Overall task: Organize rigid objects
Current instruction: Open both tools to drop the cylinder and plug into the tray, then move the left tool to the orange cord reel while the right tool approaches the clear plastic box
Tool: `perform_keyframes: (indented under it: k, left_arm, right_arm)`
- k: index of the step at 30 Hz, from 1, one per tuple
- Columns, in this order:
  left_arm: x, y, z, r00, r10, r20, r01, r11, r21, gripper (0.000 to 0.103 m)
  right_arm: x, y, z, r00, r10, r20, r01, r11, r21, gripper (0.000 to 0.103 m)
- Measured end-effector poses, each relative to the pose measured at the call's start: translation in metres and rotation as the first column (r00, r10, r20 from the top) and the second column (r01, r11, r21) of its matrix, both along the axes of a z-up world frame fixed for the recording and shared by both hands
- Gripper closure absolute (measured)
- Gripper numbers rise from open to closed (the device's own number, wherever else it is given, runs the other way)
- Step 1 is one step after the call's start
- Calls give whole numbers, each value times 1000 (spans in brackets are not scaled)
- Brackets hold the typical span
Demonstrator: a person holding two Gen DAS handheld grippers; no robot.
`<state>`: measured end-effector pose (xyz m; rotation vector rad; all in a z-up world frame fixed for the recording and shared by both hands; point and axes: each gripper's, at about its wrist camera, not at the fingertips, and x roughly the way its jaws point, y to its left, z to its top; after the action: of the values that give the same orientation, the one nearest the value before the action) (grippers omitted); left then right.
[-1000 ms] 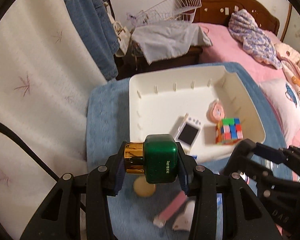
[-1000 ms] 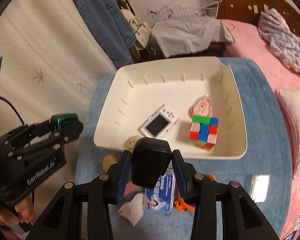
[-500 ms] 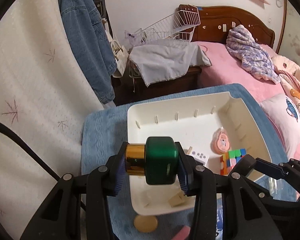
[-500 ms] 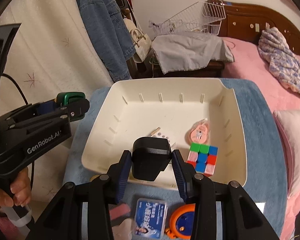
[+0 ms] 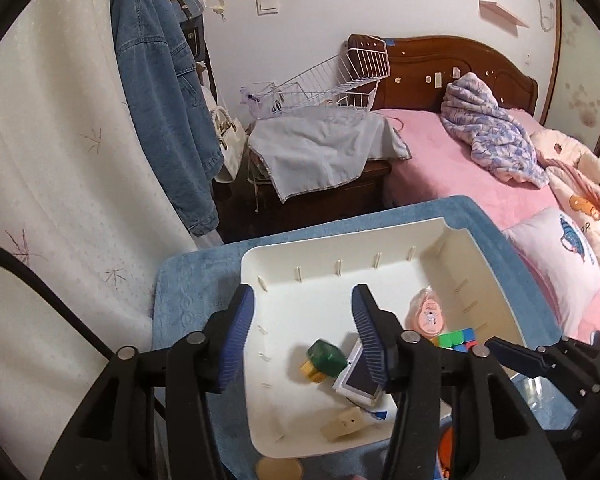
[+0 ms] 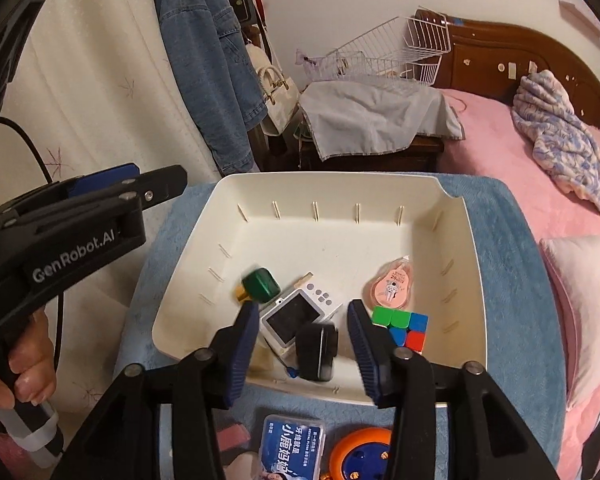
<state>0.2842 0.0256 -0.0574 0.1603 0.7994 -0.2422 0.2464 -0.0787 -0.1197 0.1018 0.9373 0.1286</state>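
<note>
A white tray (image 5: pixel 480 256) (image 6: pixel 472 240) sits on a blue mat. My left gripper (image 5: pixel 304 328) is open and empty above the tray's left part. The green bottle with a gold cap (image 5: pixel 325 360) (image 6: pixel 258 285) lies in the tray below it, blurred. My right gripper (image 6: pixel 302 336) is open above the tray's near edge. The black box (image 6: pixel 317 352) is between its fingers, blurred, over the tray. The tray also holds a small white camera (image 6: pixel 296 316), a colour cube (image 6: pixel 404 326) and a pink tape dispenser (image 6: pixel 392 286).
On the mat in front of the tray lie a blue card box (image 6: pixel 294 446), an orange round thing (image 6: pixel 360 454) and a tan disc (image 5: pixel 278 469). A tan clip (image 5: pixel 342 428) is in the tray corner. A bed (image 5: pixel 480 168), a nightstand and a curtain surround the table.
Both grippers rose and opened over the tray. The green bottle dropped from the left gripper into the tray, and the black box left the right gripper's hold.
</note>
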Motion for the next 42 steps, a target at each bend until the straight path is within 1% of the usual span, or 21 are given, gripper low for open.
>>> perform_keyframes:
  k: [2, 5, 7, 13, 17, 21, 22, 24, 31, 33, 37, 39, 41, 42]
  left_arm:
    - [-1, -1, 1, 1000, 0, -1, 0, 1000, -1, 36]
    - [-4, -3, 1, 1000, -2, 8, 2, 1000, 8, 33]
    - [-8, -3, 1, 1000, -5, 8, 5, 1000, 13, 29]
    - [-16, -1, 5, 1000, 6, 18, -6, 1000, 10, 24]
    - [-26, 3, 8, 999, 25, 33, -25, 1000, 5, 23]
    - [-36, 10, 8, 998, 47, 36, -46, 999, -9, 22]
    - [-39, 12, 8, 998, 50, 35, -50, 999, -13, 22]
    - [-48, 14, 6, 999, 39, 37, -38, 999, -14, 22]
    - [-80, 16, -4, 1000, -1, -6, 1, 998, 56, 21]
    - [-87, 14, -8, 1000, -7, -22, 8, 998, 66, 21]
    - [-104, 6, -18, 997, -12, -73, 19, 996, 93, 21]
    - [-110, 1, -22, 995, -9, -95, 19, 995, 101, 21]
    - [-119, -7, -26, 993, -3, -120, 16, 994, 106, 21]
    - [-124, -11, -27, 991, 1, -131, 13, 994, 111, 21]
  right_arm:
    - [-1, 0, 1, 1000, -4, 4, 4, 1000, 4, 47]
    - [-4, -1, 3, 1000, -7, 12, 7, 1000, 14, 41]
    - [-6, -2, 5, 1000, -12, 18, 11, 1000, 17, 37]
    - [-15, -8, 12, 999, -29, 40, 28, 999, 26, 32]
    - [-23, -11, 20, 997, -41, 61, 39, 999, 25, 29]
    - [-36, -15, 31, 994, -46, 96, 44, 999, 17, 25]
    - [-41, -17, 34, 993, -50, 110, 48, 999, 14, 22]
    - [-49, -22, 39, 990, -58, 131, 58, 998, 6, 22]
    - [-83, -39, 45, 982, -87, 169, 93, 995, -26, 22]
    - [-91, -44, 45, 980, -96, 173, 102, 994, -29, 22]
    - [-113, -56, 42, 977, -107, 184, 114, 993, -30, 22]
    - [-123, -61, 40, 976, -100, 195, 111, 993, -47, 22]
    - [-131, -66, 36, 976, -78, 204, 98, 991, -86, 22]
    - [-136, -67, 32, 977, -53, 209, 80, 989, -124, 22]
